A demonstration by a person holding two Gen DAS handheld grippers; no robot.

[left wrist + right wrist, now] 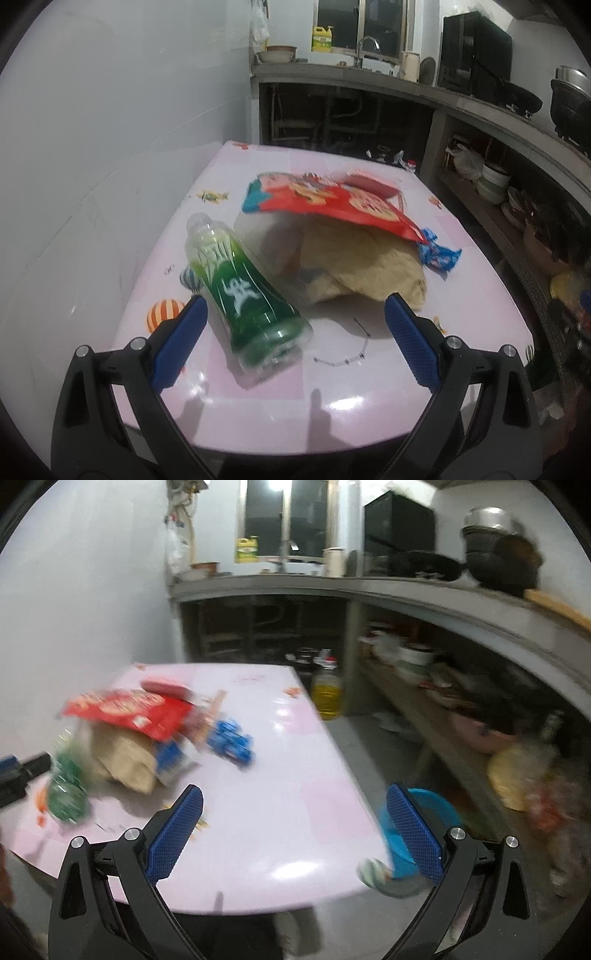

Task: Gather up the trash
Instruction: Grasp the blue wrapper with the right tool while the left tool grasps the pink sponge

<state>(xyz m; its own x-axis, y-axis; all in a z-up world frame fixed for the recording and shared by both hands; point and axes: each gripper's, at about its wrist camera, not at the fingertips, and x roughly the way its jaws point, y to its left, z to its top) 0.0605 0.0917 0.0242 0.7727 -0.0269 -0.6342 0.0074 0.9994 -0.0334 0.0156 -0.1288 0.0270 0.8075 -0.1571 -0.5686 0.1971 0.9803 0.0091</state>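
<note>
We are at the first pick: our left gripper (293,317) hangs released, jaws wide, around the green bottle (246,295) lying near the table's (258,406) front-left edge. Our right gripper (295,825) is spread too, grasping nothing (its view is blurred). Next, we judge, we clench on the bottle.

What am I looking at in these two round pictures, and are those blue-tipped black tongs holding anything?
Each picture comes from a camera on a hand-held gripper, looking along its fingers. The left gripper is open around a lying green bottle, not clamping it. The right gripper is open and empty above the pink table. Also on the table: a red snack bag over a tan paper bag, and a blue wrapper. A blue basin sits on the floor.
</note>
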